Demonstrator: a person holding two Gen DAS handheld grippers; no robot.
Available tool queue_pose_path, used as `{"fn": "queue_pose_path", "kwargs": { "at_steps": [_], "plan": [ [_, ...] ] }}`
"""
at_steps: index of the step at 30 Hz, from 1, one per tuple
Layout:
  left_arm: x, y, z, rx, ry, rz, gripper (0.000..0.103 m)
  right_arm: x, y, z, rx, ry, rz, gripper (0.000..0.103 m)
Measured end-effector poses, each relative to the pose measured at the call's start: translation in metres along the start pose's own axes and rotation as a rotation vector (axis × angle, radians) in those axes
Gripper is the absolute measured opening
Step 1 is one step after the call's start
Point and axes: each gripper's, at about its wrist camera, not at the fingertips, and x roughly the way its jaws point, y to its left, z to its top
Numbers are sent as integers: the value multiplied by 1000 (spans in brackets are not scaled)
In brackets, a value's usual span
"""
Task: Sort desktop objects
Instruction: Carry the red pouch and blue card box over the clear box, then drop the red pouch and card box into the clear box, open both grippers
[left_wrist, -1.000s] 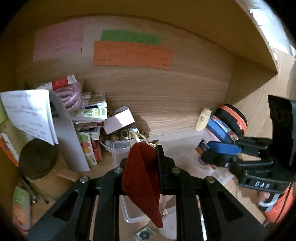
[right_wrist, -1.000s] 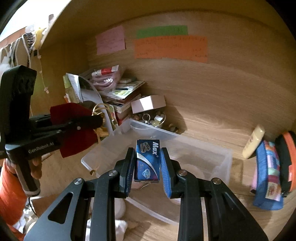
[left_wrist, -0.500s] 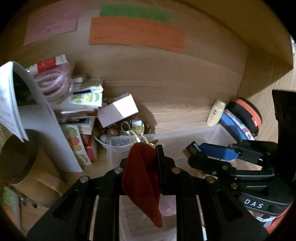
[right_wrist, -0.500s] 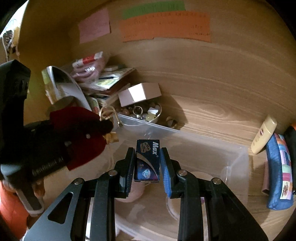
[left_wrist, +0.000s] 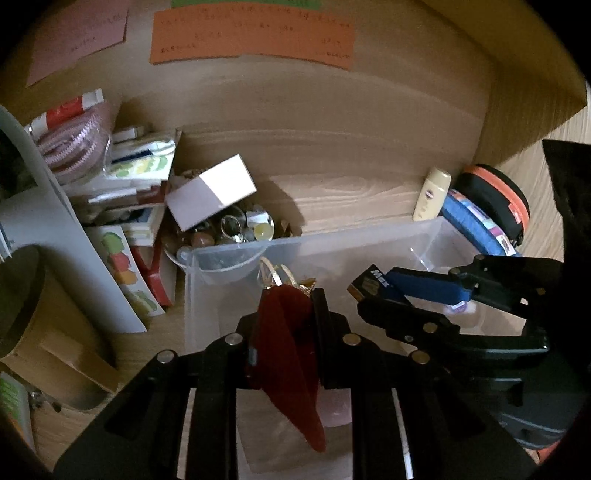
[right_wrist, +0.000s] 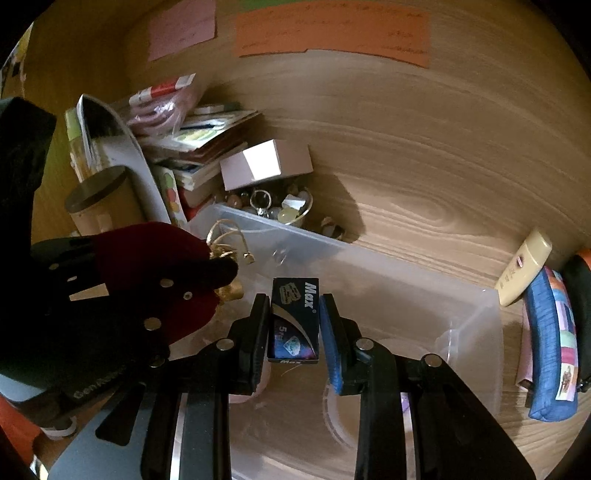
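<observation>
My left gripper (left_wrist: 286, 299) is shut on a dark red velvet pouch (left_wrist: 286, 354) with a gold drawstring (left_wrist: 275, 275); the pouch hangs over the near left part of a clear plastic bin (left_wrist: 240, 249). In the right wrist view the same pouch (right_wrist: 147, 254) shows at the left, over the bin's left corner. My right gripper (right_wrist: 295, 306) is shut on a small dark blue box marked "Max" (right_wrist: 295, 321), held above the bin (right_wrist: 476, 321). The left wrist view shows that box (left_wrist: 371, 282) from the side, over the bin's right half.
A bowl of beads and rings (right_wrist: 275, 206) and a white box (right_wrist: 266, 164) sit behind the bin. Stacked books and packets (left_wrist: 129, 184) fill the left. A cream tube (right_wrist: 522, 273), a blue pencil case (right_wrist: 550, 347) and an orange-rimmed case (left_wrist: 498, 201) lie right. Wooden back wall with sticky notes (right_wrist: 332, 33).
Both grippers have come forward and down over the clear bin, each keeping its grip. The bin and the bowl behind it now appear larger and closer.
</observation>
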Motion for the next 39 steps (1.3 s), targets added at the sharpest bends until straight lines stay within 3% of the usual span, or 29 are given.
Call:
{"fn": "queue_pose_path", "kwargs": {
  "at_steps": [7,11,24,35,39],
  "plan": [
    [5,1,-4,-1,13,20,18,3,4,-7,-32,6,-7,25],
    [4,3,-7,-11,14,31,30,6,3,-8,-35,9,-13,25],
    [-2,6,-11,-5,-5,32,41,4,4,-9,-46,-5,-27,26],
    [-11,12,-11,-35,-30,30,57,-8,1,-6,-32,-48,-30,39],
    [-12,15,-10,-47,-33,17,57,-10,1,-5,-26,-54,-34,45]
  ]
}}
